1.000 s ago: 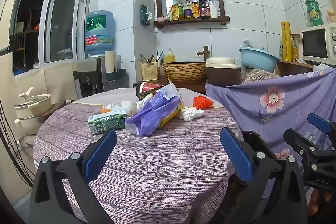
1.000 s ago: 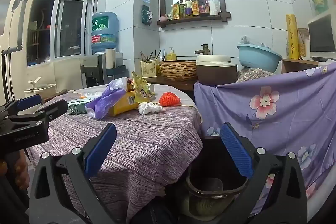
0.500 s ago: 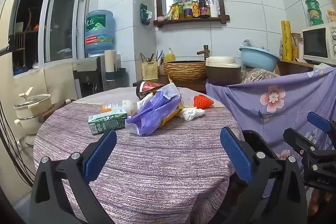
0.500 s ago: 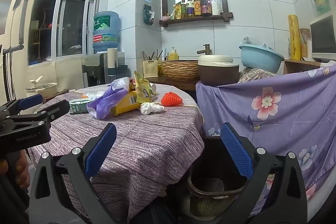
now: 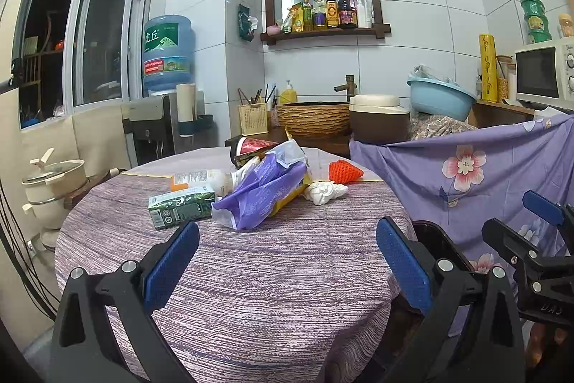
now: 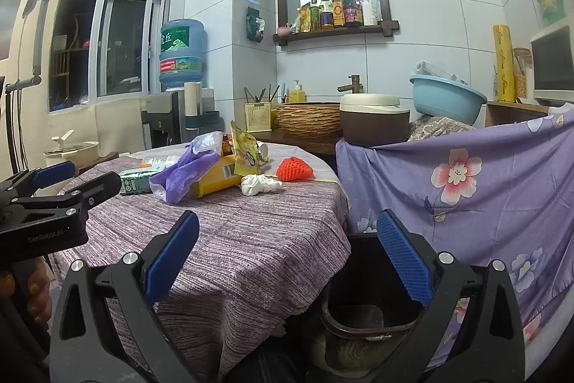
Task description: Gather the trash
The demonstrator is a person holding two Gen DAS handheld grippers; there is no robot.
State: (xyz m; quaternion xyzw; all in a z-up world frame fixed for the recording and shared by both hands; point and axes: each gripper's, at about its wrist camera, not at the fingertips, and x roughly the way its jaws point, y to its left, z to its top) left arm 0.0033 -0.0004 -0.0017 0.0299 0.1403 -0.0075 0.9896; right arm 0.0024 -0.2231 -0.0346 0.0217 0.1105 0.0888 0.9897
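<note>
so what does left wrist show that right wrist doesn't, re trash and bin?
Left wrist only: the red-patterned packet at the back of the pile and the bottle in full.
Right wrist only: the inside of the bin, beside the table, and the yellow box face.
Both: green carton, purple bag, white wad, orange net, both grippers open, empty.

A home kitchen, plainly: glossy white wall tiles [image 5: 412, 67], dark wooden wall shelf of sauce bottles [image 5: 324, 33], white microwave oven [image 5: 545, 74], blue water-cooler jug [image 5: 166, 54], cream lidded cooking pot [image 5: 53, 173], woven basin under a bronze tap [image 5: 314, 119], pale blue plastic washbowl [image 5: 439, 97], brown-and-cream rice cooker [image 6: 373, 121].
</note>
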